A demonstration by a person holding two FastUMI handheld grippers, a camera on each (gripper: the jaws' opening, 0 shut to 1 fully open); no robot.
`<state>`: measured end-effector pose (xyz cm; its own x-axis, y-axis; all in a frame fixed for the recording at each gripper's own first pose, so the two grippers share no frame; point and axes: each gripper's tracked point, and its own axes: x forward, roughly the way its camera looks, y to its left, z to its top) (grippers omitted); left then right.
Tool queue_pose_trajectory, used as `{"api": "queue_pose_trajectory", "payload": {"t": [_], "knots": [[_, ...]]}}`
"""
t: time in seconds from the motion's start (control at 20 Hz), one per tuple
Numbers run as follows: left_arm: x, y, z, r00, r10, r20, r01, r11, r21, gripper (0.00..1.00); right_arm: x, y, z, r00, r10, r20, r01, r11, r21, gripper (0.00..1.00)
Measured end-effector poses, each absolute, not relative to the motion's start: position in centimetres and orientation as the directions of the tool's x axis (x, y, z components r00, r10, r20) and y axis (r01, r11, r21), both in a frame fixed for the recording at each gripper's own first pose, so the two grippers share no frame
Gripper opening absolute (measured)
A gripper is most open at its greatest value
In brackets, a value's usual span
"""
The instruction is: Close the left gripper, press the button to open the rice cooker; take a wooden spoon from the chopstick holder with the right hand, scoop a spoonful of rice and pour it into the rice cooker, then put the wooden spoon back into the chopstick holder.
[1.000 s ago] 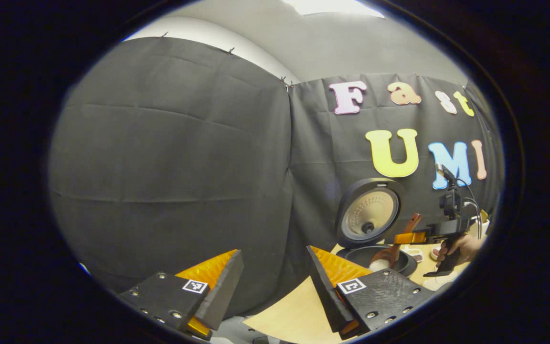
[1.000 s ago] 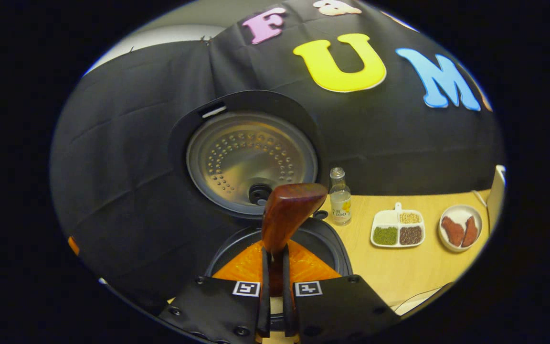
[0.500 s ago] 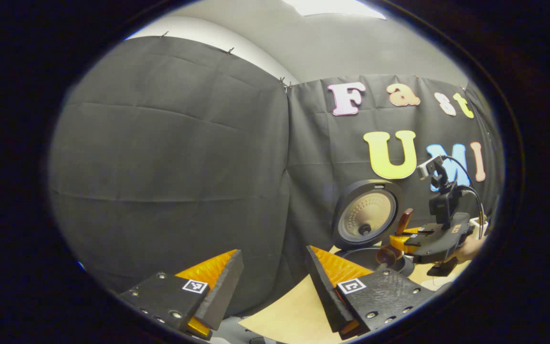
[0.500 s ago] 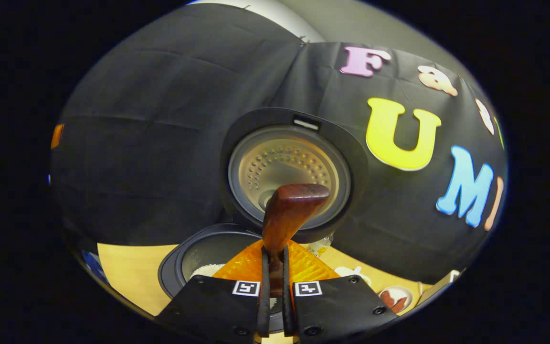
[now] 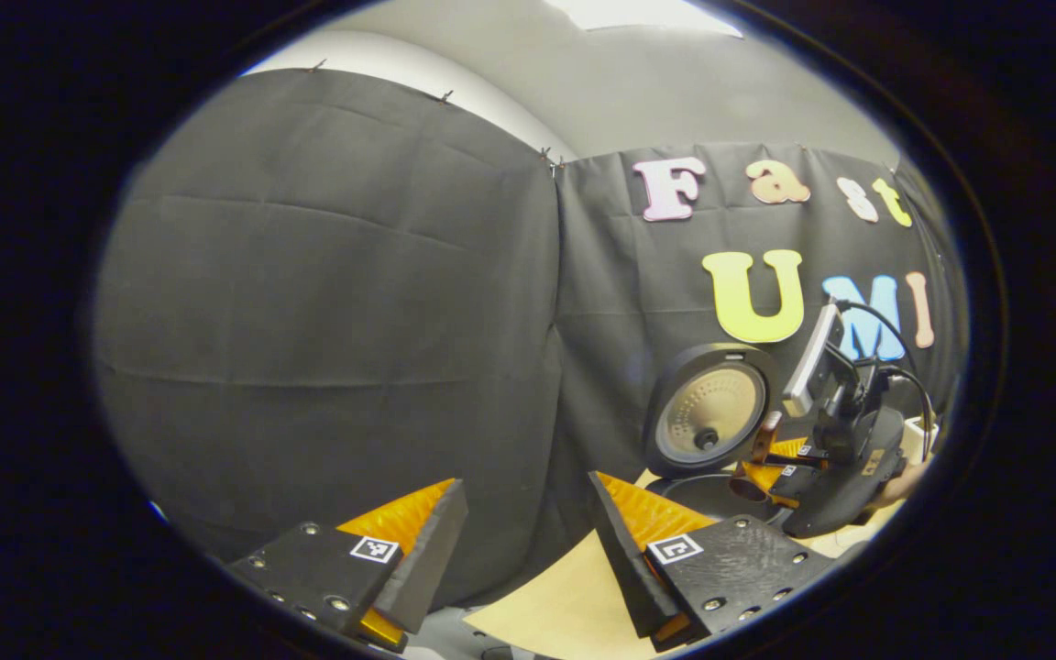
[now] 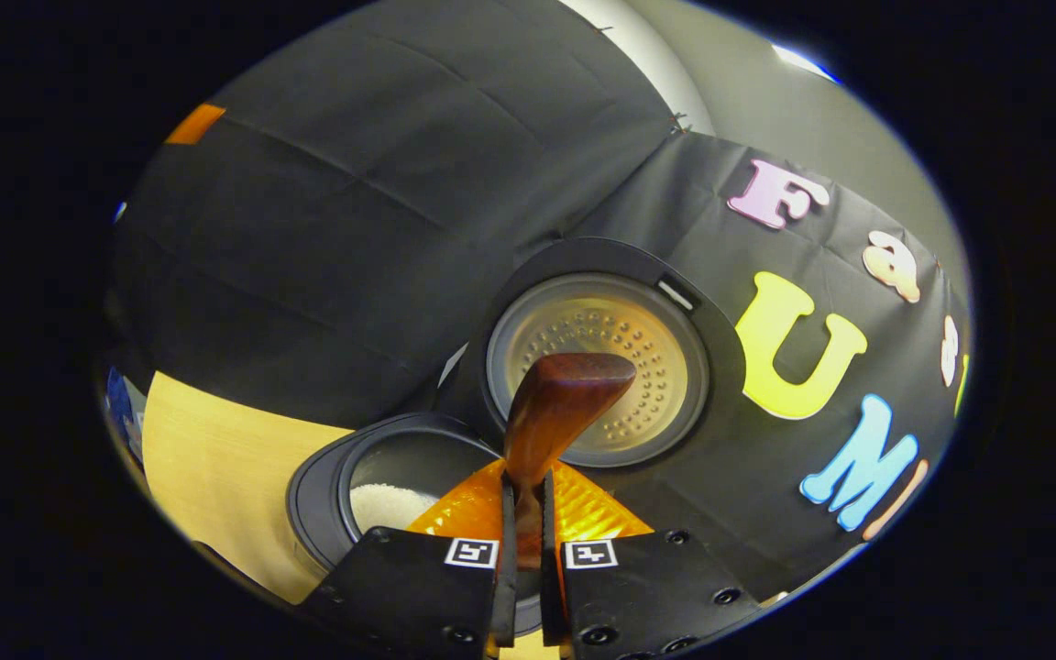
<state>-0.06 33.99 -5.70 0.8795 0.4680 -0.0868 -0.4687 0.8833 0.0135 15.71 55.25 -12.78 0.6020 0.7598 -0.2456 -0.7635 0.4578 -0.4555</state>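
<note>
Above table [image 6: 216,458], right tongs [image 6: 524,513] grip wooden spoon [image 6: 557,403] over rice cooker [image 6: 326,486].

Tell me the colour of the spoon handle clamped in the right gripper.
Dark reddish-brown polished wooden spoon handle, clearest in the right gripper view.

Both views toward rice cooker [image 5: 709,417]

Left gripper [image 5: 519,541] agape, right gripper [image 6: 522,541] clamped.
</note>
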Motion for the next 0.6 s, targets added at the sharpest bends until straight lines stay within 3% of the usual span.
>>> {"api": "queue_pose_trajectory", "payload": {"t": [0.3, 0.6], "knots": [[0.7, 33.8, -5.2, 0.887, 0.454, -0.079, -0.454, 0.891, 0.018, 0.8, 16.2, 54.4, -13.4, 0.587, 0.744, -0.321, -0.796, 0.602, -0.061, 0.13], [2.2, 32.2, -4.2, 0.907, 0.416, -0.061, -0.415, 0.909, 0.026, 0.8, 17.8, 51.9, -12.6, 0.552, 0.762, -0.338, -0.693, 0.645, 0.322, 0.13]]}}
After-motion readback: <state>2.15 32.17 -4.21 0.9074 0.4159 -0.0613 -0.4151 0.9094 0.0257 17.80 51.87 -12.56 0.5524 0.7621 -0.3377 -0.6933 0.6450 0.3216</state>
